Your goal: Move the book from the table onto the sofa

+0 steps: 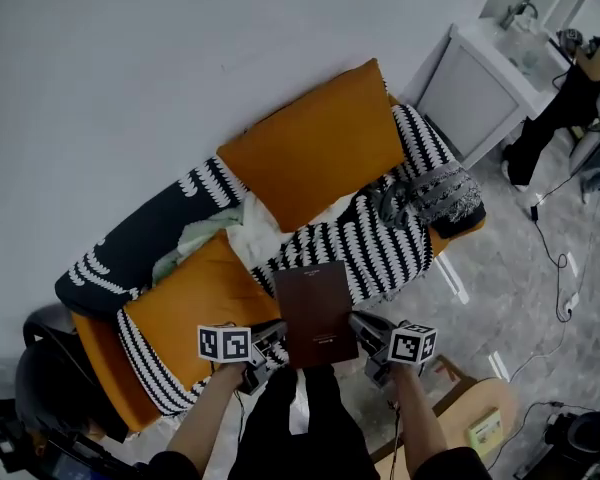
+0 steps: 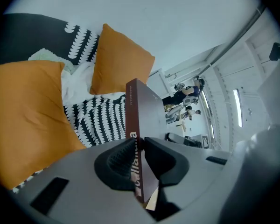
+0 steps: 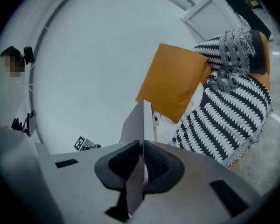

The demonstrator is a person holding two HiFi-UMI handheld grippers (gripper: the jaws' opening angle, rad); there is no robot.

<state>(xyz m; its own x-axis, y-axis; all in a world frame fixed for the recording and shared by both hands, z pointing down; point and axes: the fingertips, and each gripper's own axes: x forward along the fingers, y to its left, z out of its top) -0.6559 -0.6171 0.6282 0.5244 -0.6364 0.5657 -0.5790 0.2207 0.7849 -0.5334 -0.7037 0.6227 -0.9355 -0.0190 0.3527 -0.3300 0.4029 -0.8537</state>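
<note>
A dark brown book [image 1: 316, 313] is shown at the lower centre of the head view, held over the front edge of an orange sofa [image 1: 98, 356]. Its spine side is pinched by the left gripper [image 2: 140, 143], and its opposite edge is pinched by the right gripper [image 3: 142, 146]. A black-and-white patterned throw [image 1: 380, 243] and an orange cushion [image 1: 320, 143] are seen beyond it. White lettering runs along the spine but is partly covered by a jaw and cannot be read in full. Small print on the cover cannot be made out.

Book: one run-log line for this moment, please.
book: held in the air, not yet on sofa | left tongs: shut on book's spine side | right tongs: shut on book's other side
</note>
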